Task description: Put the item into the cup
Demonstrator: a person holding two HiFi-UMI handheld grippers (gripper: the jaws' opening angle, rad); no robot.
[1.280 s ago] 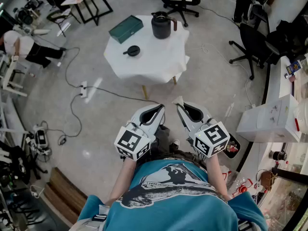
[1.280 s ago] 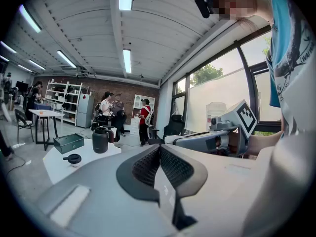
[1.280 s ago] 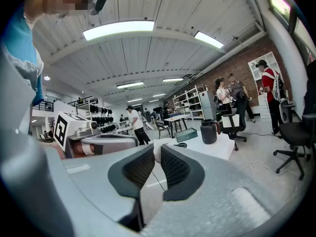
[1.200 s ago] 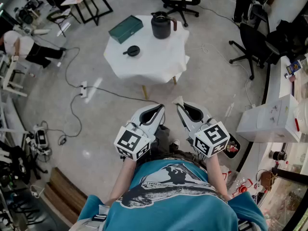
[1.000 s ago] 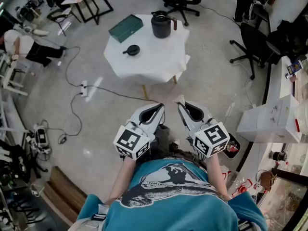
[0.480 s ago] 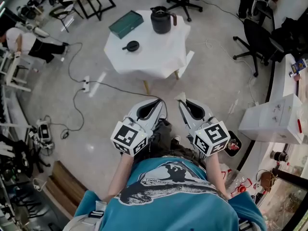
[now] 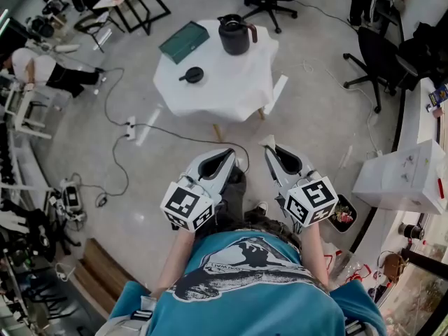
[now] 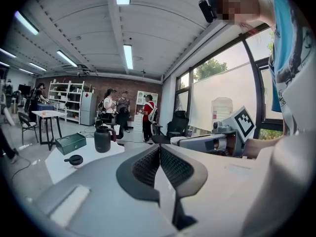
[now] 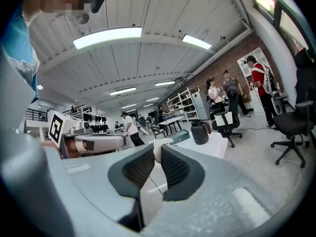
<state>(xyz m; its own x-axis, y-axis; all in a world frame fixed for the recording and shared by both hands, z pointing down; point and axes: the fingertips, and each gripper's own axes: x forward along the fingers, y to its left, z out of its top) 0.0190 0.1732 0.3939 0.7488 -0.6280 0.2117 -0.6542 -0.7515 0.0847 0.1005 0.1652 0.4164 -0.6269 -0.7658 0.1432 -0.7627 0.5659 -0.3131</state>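
Note:
A black jug-like cup [image 7: 234,35] with a handle stands at the far side of a small table draped in white cloth [image 7: 231,93]. A black round lid [image 7: 192,75] and a green box [image 7: 183,42] lie on the same cloth. Both grippers hang over the floor close to the person's body, well short of the table. My left gripper [image 7: 229,154] [image 8: 159,148] has its pads touching and holds nothing. My right gripper [image 7: 269,144] [image 9: 158,149] shows a thin slit between its pads and is empty. The cup [image 8: 102,138] [image 9: 200,131] appears far ahead in both gripper views.
A cable [image 7: 168,133] and a power strip [image 7: 130,127] lie on the floor left of the table. Office chairs [image 7: 374,54] stand at the right and behind the table. White boxes [image 7: 402,177] sit at the right. Several people [image 8: 116,113] stand in the background.
The head camera has shifted slightly, so the floor and table sit a little further right in the picture. Both grippers stay side by side near the body, jaws unchanged.

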